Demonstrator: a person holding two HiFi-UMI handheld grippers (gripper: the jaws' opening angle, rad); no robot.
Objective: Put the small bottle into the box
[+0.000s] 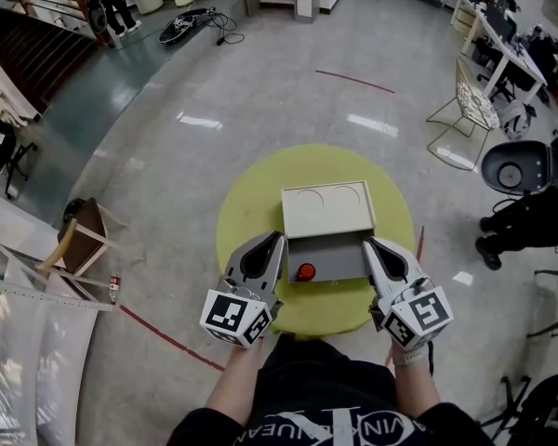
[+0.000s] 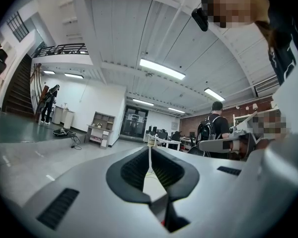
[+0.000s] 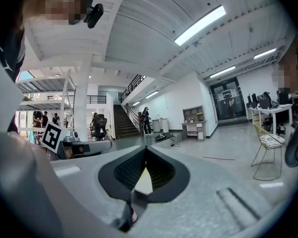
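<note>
Box (image 1: 344, 260) open on round yellow surface (image 1: 246, 212), pale lid (image 1: 325, 210) lying at its far side. Small bottle (image 1: 305, 272), red top up, in gray tray near box's front-left corner. Left gripper (image 1: 277, 240) at box's left edge, right gripper (image 1: 367, 243) at right edge. Both clenched, empty, tips pointing away from person. Forearms bare, reaching toward box's near side.
</note>
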